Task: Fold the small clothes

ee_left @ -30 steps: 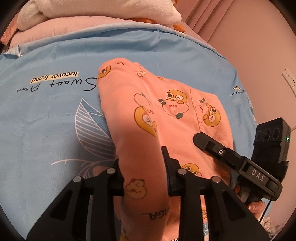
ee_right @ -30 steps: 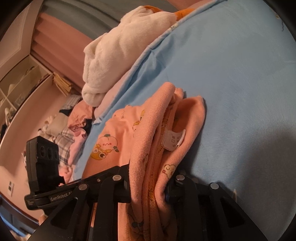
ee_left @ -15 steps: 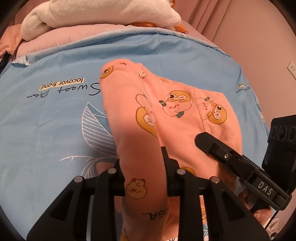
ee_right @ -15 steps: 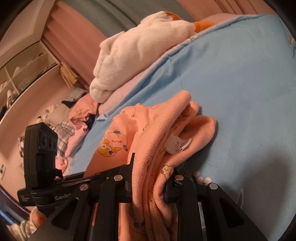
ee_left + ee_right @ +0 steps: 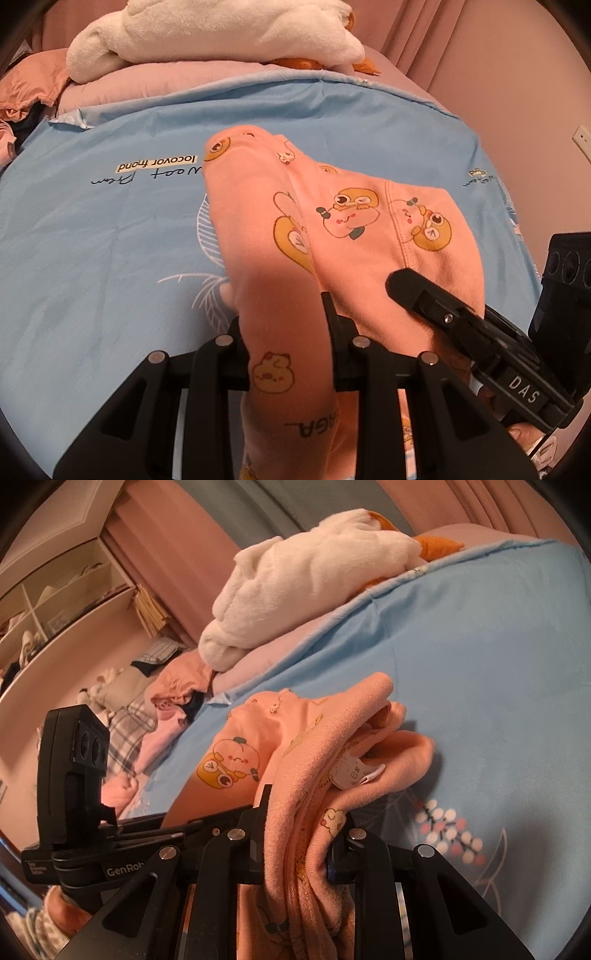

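Note:
A small orange garment [image 5: 332, 236] with yellow cartoon prints lies on the light blue sheet [image 5: 92, 240]. My left gripper [image 5: 284, 325] is shut on its near left edge, the cloth running up between the fingers. My right gripper [image 5: 303, 827] is shut on a bunched fold of the same garment [image 5: 332, 746], with a white care label [image 5: 354, 773] showing. The right gripper also shows in the left wrist view [image 5: 461, 317], at the garment's right side. The left gripper shows in the right wrist view [image 5: 110, 834].
A white fluffy blanket [image 5: 207, 33] lies on pink bedding at the far end of the bed. A heap of mixed clothes [image 5: 147, 716] sits off the bed's left side below white shelves [image 5: 55, 602]. A wall socket [image 5: 581, 138] is at right.
Both grippers have moved with the garment toward the far end of the bed, keeping their hold. The right gripper has tilted so more of the sheet shows.

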